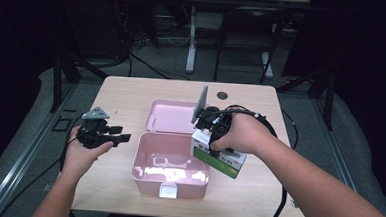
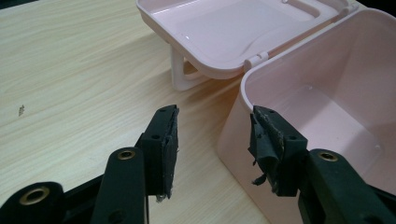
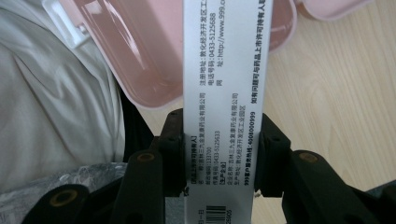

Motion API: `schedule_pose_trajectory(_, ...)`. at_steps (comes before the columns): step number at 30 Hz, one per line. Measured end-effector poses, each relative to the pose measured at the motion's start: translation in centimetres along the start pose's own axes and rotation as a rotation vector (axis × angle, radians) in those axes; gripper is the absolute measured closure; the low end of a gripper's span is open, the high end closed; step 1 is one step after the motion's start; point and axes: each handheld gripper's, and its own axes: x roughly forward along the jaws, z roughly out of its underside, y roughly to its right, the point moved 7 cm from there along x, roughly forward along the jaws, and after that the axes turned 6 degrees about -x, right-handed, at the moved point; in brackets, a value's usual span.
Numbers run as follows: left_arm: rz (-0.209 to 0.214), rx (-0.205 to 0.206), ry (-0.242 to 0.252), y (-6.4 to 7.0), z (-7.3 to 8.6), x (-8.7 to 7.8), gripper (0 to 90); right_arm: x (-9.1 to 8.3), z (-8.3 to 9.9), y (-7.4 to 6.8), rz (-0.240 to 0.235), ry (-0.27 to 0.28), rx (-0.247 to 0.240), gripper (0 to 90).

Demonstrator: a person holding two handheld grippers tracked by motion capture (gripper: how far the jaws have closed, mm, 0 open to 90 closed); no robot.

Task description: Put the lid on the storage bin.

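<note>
High view shows a pale wooden table with a pink plastic box near its front edge, lid thrown back flat behind it on the hinge. Its cavity looks bare. At the box's right rim the right gripper clamps a white and green medicine carton, which sits tilted, its left corner over or against the rim while the rest hangs outside to the right; whether it rests on the table I cannot tell. Wide bare tabletop lies right of the carton and behind the lid, up to the far edge, where a small dark round hole sits.

Right gripper view looks along the carton, a narrow white face with black printed text and a barcode, pinched between both black jaws on its two long sides. Beyond it the pink box opens, with a pale garment at the left.

Left gripper is held at the table's left side, well apart from the carton, with open wood all round it. Left gripper view shows its jaws spread wide and holding nothing; one worn pad is at the near corner of the box wall, the other over bare wood, and the lid stands propped on its handle beyond.
</note>
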Motion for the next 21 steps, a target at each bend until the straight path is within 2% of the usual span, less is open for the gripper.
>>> schedule_pose_trajectory(6, 0.001, 0.002, 0.004, -0.1, 0.0, 0.0, 51.3, 0.2, -1.9, -0.9, -0.008, 0.004, -0.045, 61.6)
schedule_pose_trajectory(7, -0.016, -0.001, 0.015, -0.1, -0.1, 0.1, 51.1, 0.3, -2.1, -1.1, -0.009, 0.005, -0.049, 61.7)
schedule_pose_trajectory(10, -0.019, -0.003, 0.016, -0.2, -0.1, 0.1, 50.7, 0.4, -2.9, -1.4, -0.009, 0.003, -0.067, 61.6)
schedule_pose_trajectory(21, -0.019, -0.005, 0.018, -0.2, -0.1, 0.1, 50.7, 0.4, -5.5, -2.6, -0.013, 0.019, -0.133, 61.6)
